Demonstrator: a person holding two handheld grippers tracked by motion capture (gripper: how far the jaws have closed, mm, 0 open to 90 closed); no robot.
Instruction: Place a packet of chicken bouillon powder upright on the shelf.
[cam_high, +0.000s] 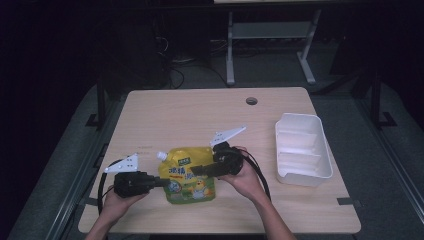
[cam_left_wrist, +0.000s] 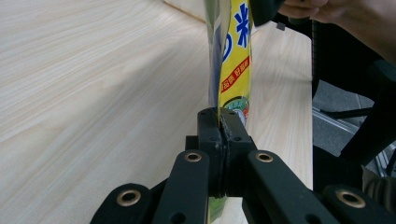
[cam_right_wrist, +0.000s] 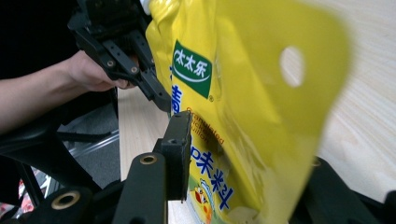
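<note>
Left tongs (cam_left_wrist: 223, 122) clamp the yellow pouch (cam_high: 191, 174) (edge-on); right tongs (cam_right_wrist: 243, 154) straddle it, half-open.

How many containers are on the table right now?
2. A yellow pouch lies near the front edge, between both tongs. A white tray sits at the right side, apart from it. Nothing seems hidden.

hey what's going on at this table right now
A person is handling a yellow spouted pouch with two handheld grippers over a wooden table. The left gripper is shut on the pouch's edge. The right gripper has the pouch between its fingers, which stand apart rather than pinched together. A white tray sits off to the right, untouched.
</note>
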